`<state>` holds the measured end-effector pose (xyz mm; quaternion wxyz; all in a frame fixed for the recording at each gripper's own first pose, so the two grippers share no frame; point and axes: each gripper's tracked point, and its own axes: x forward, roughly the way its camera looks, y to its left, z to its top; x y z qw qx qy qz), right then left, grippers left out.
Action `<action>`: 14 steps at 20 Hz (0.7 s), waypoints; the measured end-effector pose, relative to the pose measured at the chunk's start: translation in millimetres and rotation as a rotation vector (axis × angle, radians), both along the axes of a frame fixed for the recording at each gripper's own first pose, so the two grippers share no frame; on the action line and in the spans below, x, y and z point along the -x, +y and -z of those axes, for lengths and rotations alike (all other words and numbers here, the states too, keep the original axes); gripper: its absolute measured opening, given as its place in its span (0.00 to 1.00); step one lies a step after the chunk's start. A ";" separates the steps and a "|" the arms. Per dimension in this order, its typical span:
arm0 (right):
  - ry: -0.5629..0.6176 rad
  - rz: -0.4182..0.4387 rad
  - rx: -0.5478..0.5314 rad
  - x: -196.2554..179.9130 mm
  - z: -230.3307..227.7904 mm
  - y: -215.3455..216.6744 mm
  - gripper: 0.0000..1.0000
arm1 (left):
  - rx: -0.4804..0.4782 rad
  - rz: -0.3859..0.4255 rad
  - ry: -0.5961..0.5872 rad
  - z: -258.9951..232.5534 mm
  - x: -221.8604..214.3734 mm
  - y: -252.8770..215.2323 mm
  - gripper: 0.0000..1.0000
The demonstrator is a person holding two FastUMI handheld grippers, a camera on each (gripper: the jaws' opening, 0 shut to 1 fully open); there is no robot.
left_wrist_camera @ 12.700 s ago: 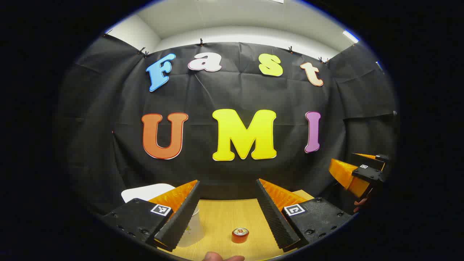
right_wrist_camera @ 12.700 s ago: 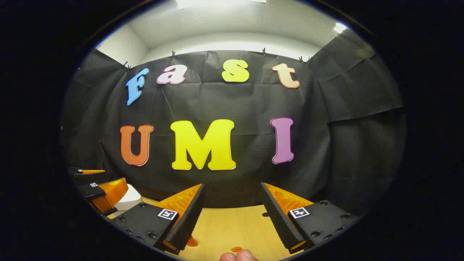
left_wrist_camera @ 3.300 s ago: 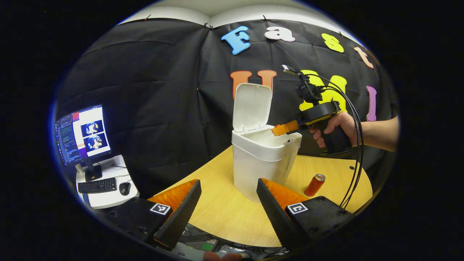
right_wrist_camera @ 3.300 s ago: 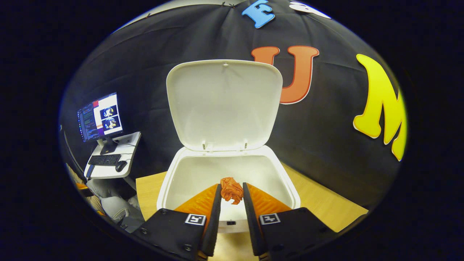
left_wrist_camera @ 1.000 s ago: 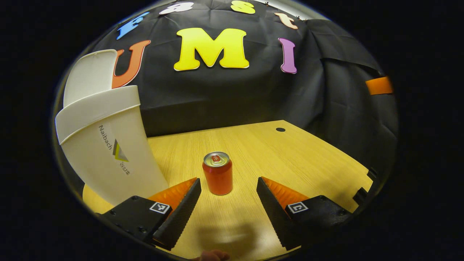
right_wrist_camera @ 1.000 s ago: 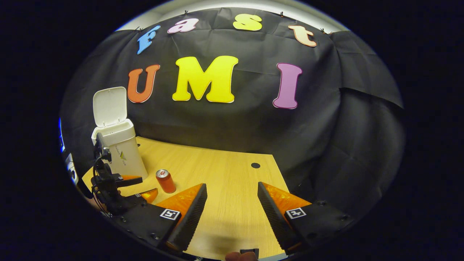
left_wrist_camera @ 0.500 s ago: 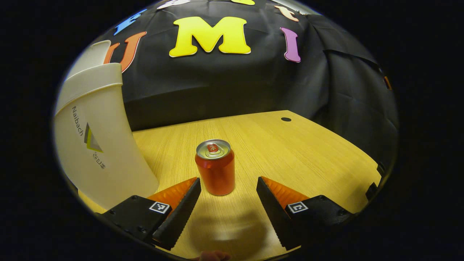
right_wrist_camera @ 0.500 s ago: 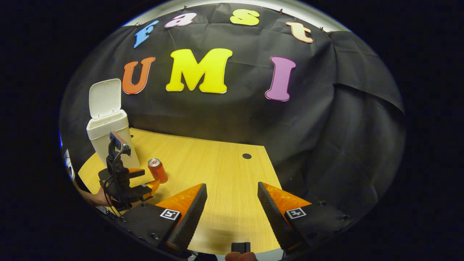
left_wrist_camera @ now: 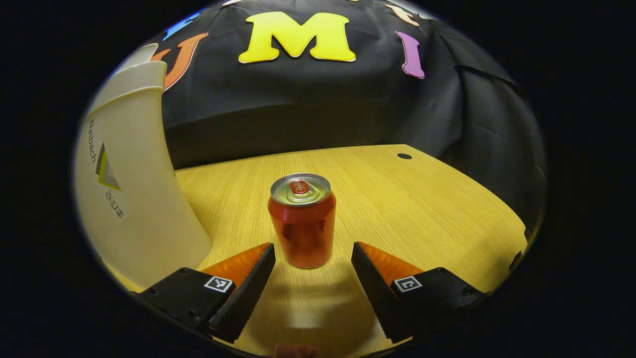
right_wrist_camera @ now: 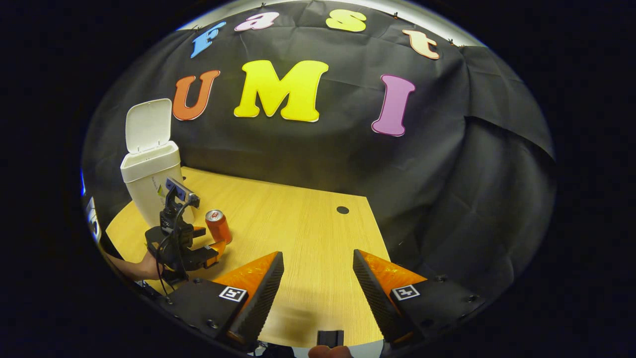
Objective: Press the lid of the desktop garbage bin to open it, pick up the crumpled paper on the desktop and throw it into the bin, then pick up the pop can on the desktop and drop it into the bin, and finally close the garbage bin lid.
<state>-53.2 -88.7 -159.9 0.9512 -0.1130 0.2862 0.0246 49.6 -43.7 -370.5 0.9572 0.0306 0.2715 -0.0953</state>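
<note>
The red cylindrical metal pop can (left_wrist_camera: 301, 220) with a silver top is seen standing upright on the pale wooden desktop (left_wrist_camera: 407, 209), its long axis vertical, just beside the white plastic desktop garbage bin (left_wrist_camera: 131, 189). In the left gripper view the can is centred straight ahead of the left gripper (left_wrist_camera: 313, 271), just beyond the fingertips and not yet between them; no contact is seen. The fingers of that gripper are held wide apart, with a gap clearly broader than the can, so a short forward advance is judged to be all that the grasp calls for.

In the right gripper view the left gripper (right_wrist_camera: 211, 251) is seen low over the desktop, pointed roughly level at the can (right_wrist_camera: 217, 225), with a hand (right_wrist_camera: 141, 271) behind it. The bin (right_wrist_camera: 149, 174) stands behind, its hinged lid (right_wrist_camera: 147, 124) raised upright, so the drop is judged to be unobstructed.

The right gripper (right_wrist_camera: 318, 286) is held well apart from the can, over bare desktop, its fingers also spread and gripping nothing. The left gripper is plainly the nearer one.
</note>
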 end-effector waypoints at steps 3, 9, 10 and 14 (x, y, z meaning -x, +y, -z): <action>0.010 -0.005 0.003 -1.4 2.8 4.5 0.90 | -0.012 -0.006 -0.010 2.5 -6.9 2.2 1.00; 0.022 0.003 0.019 -1.6 4.7 5.8 0.90 | -0.018 0.002 -0.016 10.7 -18.3 -1.9 1.00; 0.023 0.002 0.023 -1.3 5.2 7.0 0.90 | -0.019 0.000 -0.013 12.8 -19.6 -2.0 1.00; 0.027 -0.007 0.022 0.3 6.4 14.6 0.90 | -0.031 -0.019 0.006 19.4 -22.4 5.1 1.00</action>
